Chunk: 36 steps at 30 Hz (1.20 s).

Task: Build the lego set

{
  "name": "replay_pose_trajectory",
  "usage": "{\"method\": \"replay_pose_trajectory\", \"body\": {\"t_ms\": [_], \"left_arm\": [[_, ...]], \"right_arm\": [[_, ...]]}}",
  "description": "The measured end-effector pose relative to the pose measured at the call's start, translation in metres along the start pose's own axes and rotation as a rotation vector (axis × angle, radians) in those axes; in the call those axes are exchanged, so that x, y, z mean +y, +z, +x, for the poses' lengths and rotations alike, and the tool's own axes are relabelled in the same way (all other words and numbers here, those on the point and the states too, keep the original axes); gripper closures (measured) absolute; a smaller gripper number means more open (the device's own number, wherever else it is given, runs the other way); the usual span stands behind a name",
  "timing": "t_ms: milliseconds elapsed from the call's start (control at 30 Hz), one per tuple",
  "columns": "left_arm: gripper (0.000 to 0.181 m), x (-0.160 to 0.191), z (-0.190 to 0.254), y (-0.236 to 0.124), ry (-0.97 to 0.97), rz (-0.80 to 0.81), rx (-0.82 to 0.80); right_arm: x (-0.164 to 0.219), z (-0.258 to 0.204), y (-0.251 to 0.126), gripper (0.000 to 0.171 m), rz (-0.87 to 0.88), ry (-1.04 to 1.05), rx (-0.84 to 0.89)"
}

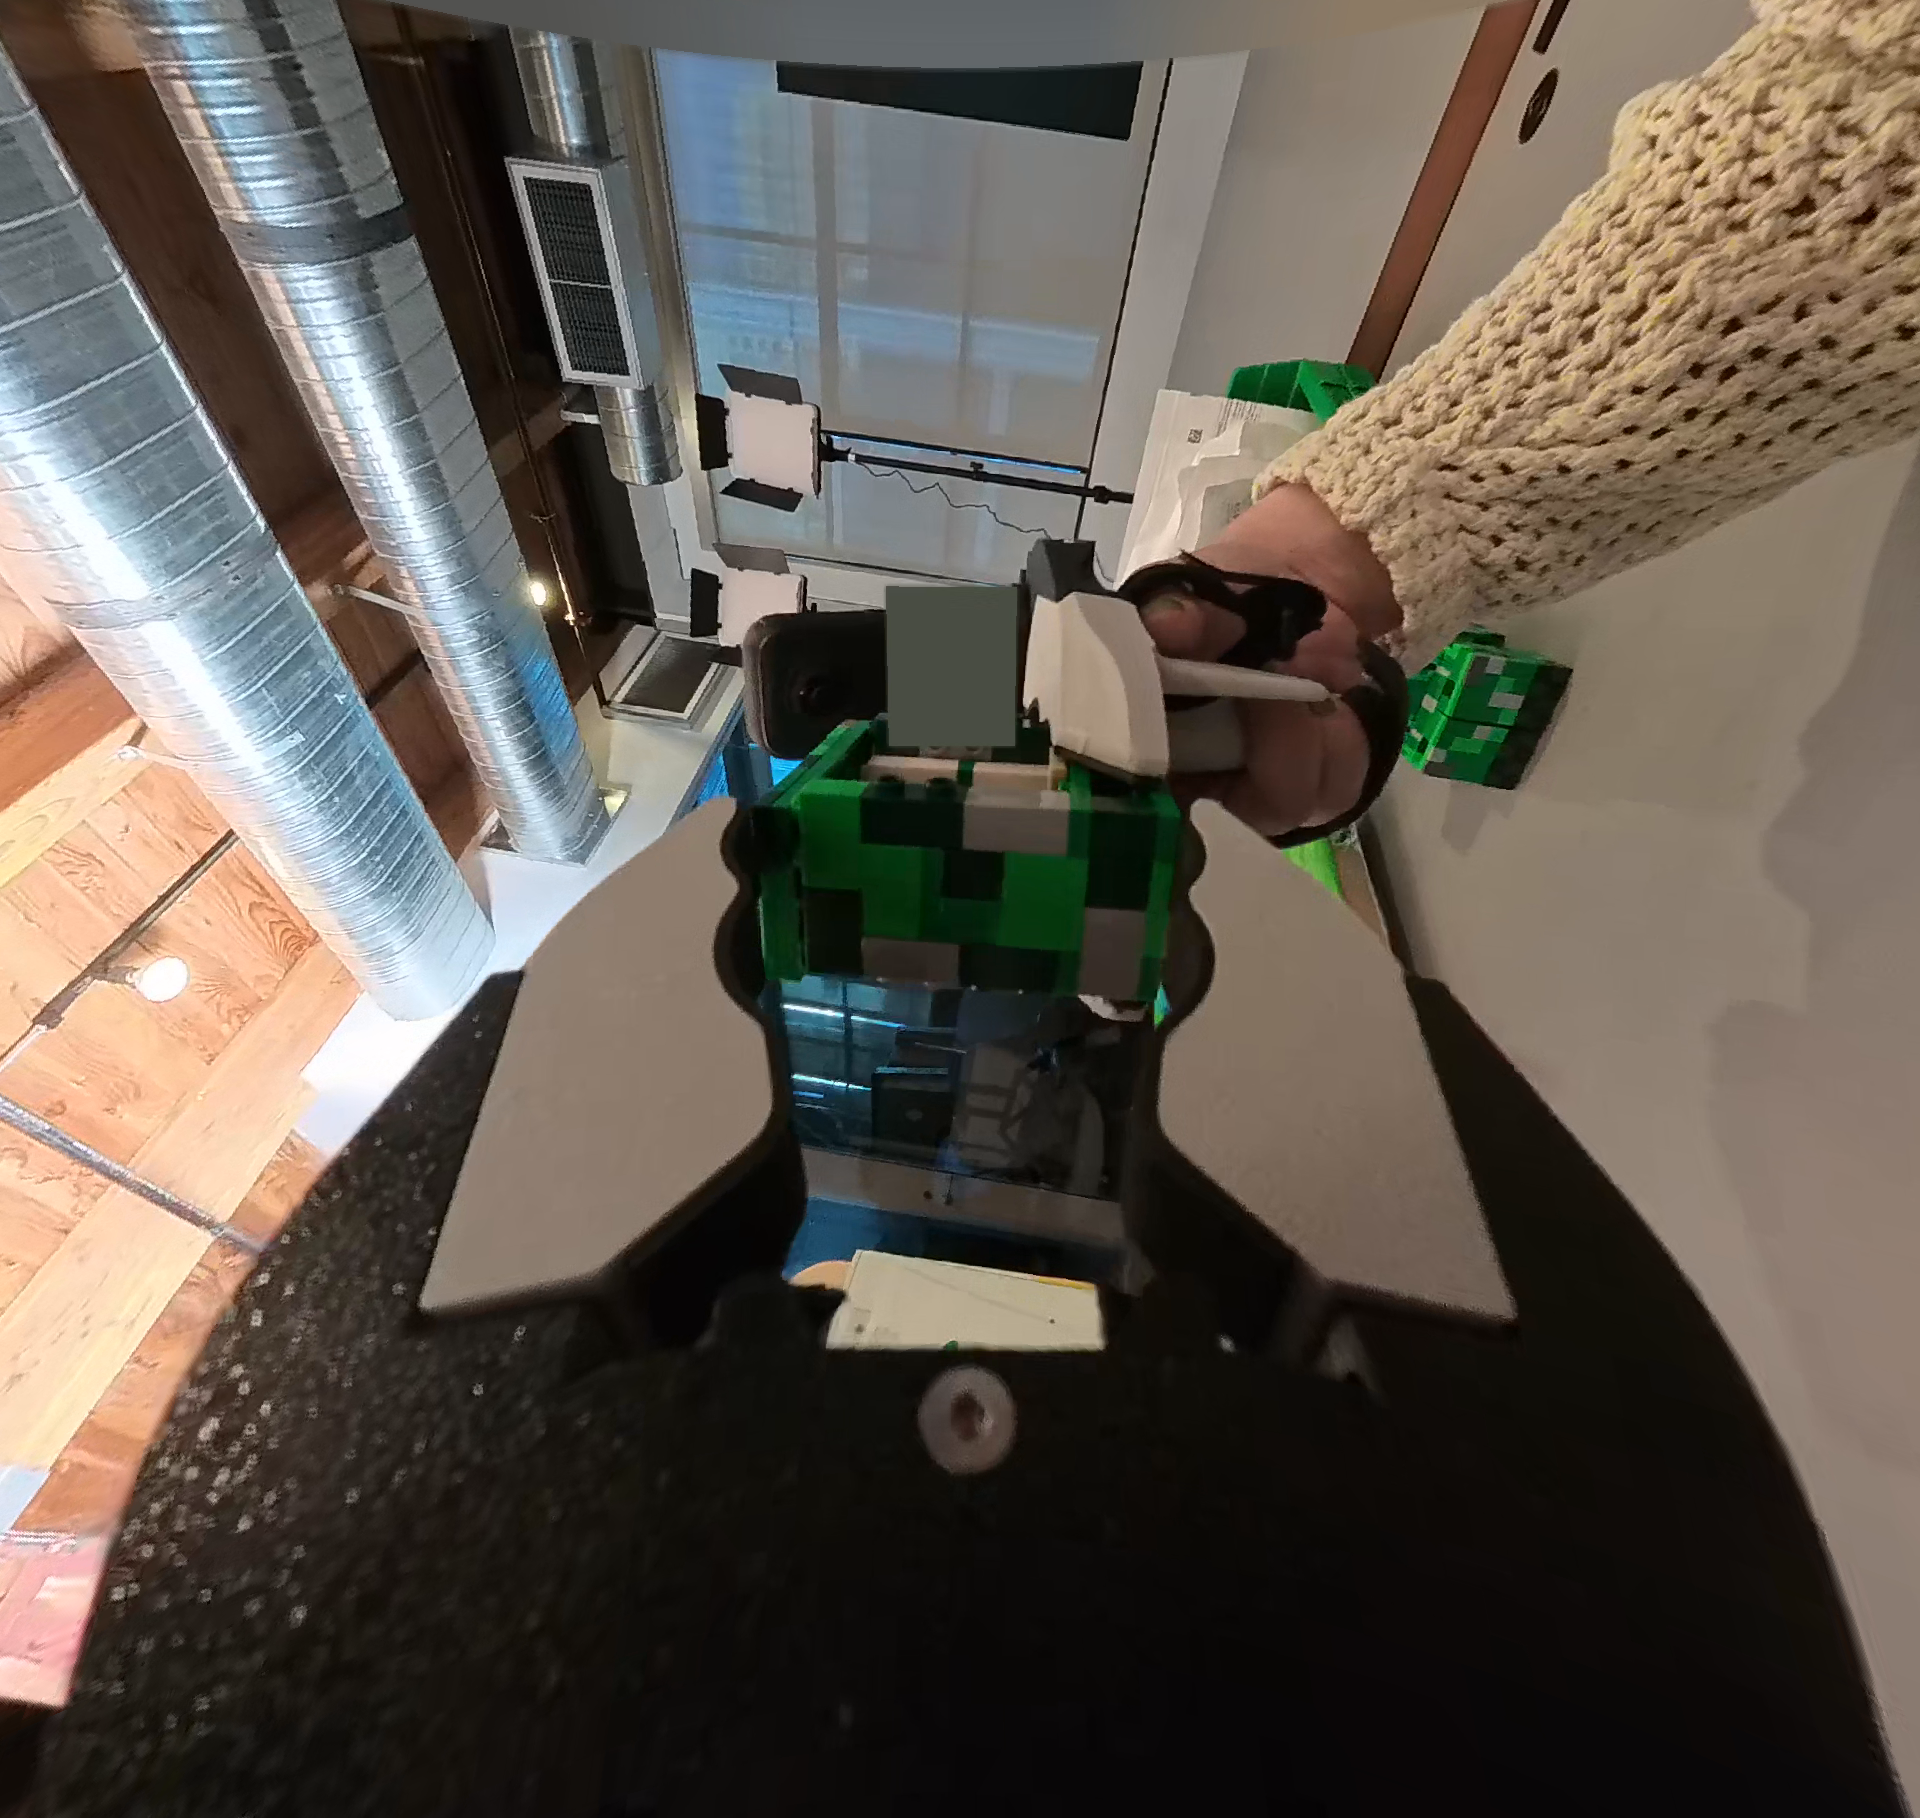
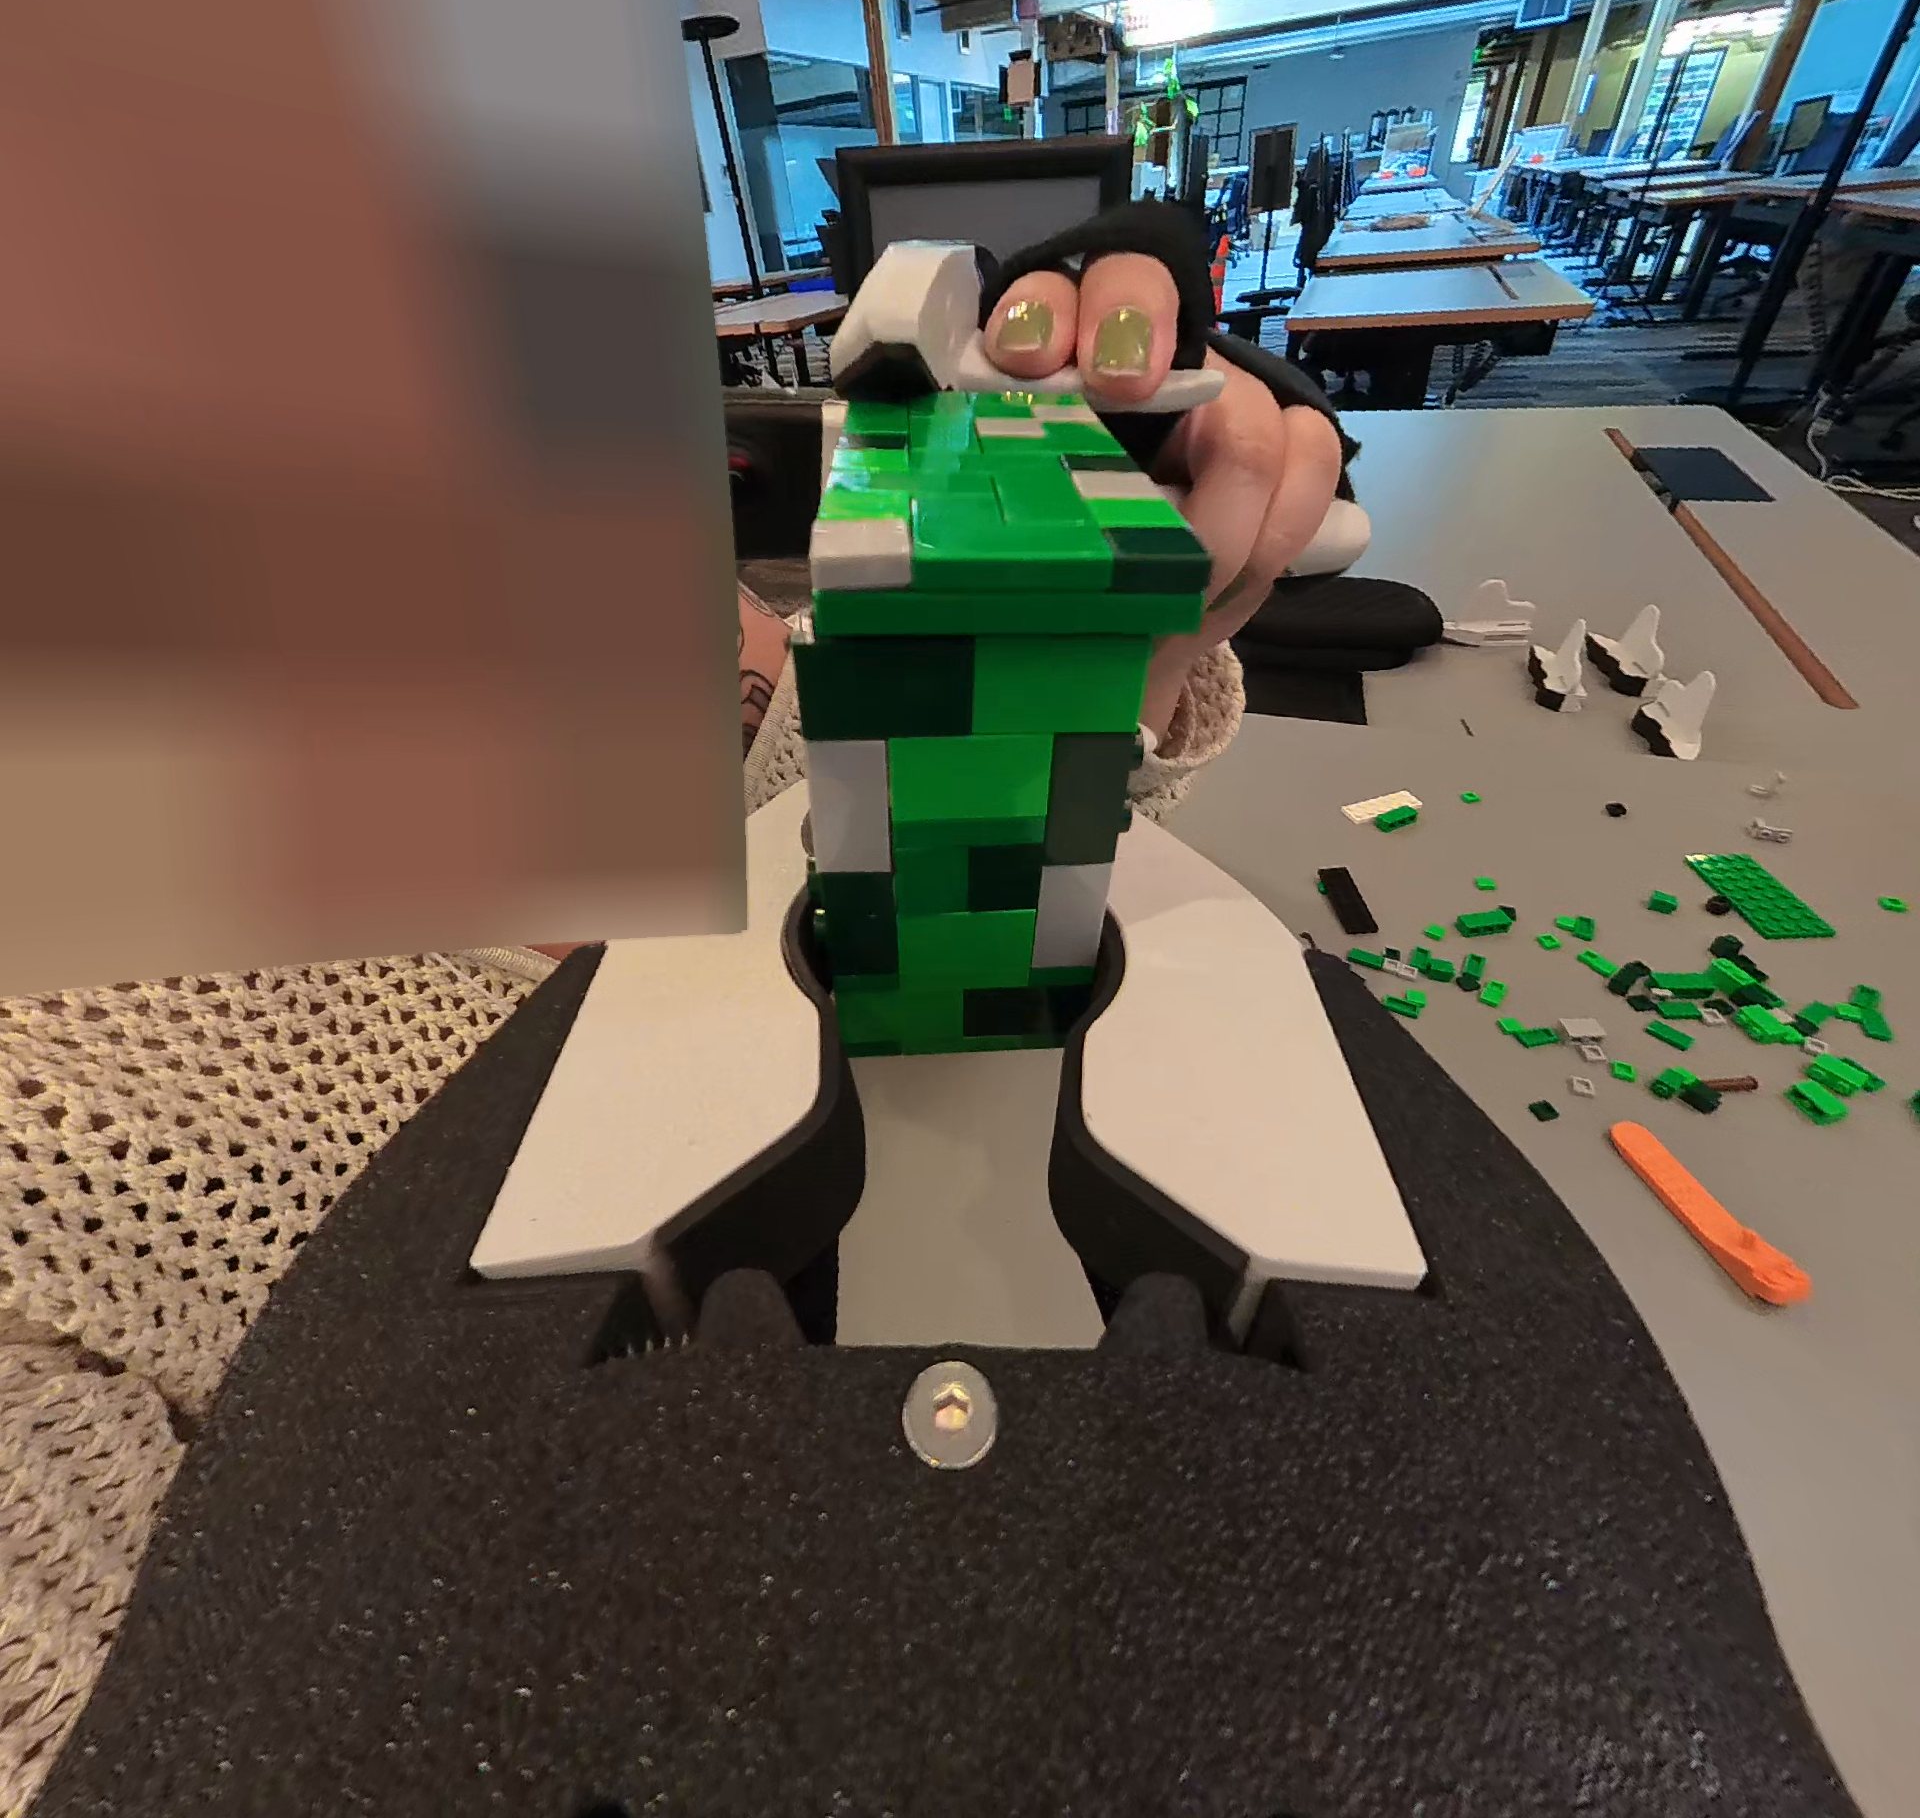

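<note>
A tall block build [image 2: 977,781] of green, dark green, grey and white bricks is held in the air between both grippers. My right gripper [image 2: 961,937] is shut on its near end. My left gripper shows beyond it [image 2: 935,324], gripping the far end, with a hand on it. In the left wrist view my left gripper [image 1: 966,885] is shut on the build's end [image 1: 966,895], which fills the gap between the fingers. The right gripper [image 1: 1091,688] and the hand holding it sit just behind the build.
Loose green pieces [image 2: 1714,999] lie scattered on the grey table [image 2: 1455,833] to the right, with a green plate [image 2: 1756,895], a black piece [image 2: 1348,901] and an orange brick separator [image 2: 1704,1207]. A second green build [image 1: 1486,719] stands on the table. Left and right tips are no more than a few centimetres apart.
</note>
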<state>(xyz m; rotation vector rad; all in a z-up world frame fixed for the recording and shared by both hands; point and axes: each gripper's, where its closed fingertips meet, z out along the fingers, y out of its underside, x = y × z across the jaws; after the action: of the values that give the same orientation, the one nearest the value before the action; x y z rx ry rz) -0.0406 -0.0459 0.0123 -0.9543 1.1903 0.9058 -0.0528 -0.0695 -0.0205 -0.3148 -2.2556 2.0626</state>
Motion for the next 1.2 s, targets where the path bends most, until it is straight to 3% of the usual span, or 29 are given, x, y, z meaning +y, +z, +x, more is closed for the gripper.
{"method": "replay_pose_trajectory", "body": {"t_ms": [700, 900, 1200], "left_arm": [[0.102, -0.008, -0.004, -0.002, -0.047, 0.073, -0.013], [0.090, -0.001, -0.009, -0.004, -0.067, 0.030, -0.033], [0.097, 0.004, -0.002, 0.002, 0.027, -0.035, -0.021]], "right_arm": [[-0.001, -0.001, 0.000, 0.130, 0.010, 0.002, -0.009], [-0.003, -0.004, -0.002, 0.130, 0.026, 0.000, -0.029], [-0.007, -0.001, -0.007, 0.130, 0.065, 0.019, -0.035]]}}
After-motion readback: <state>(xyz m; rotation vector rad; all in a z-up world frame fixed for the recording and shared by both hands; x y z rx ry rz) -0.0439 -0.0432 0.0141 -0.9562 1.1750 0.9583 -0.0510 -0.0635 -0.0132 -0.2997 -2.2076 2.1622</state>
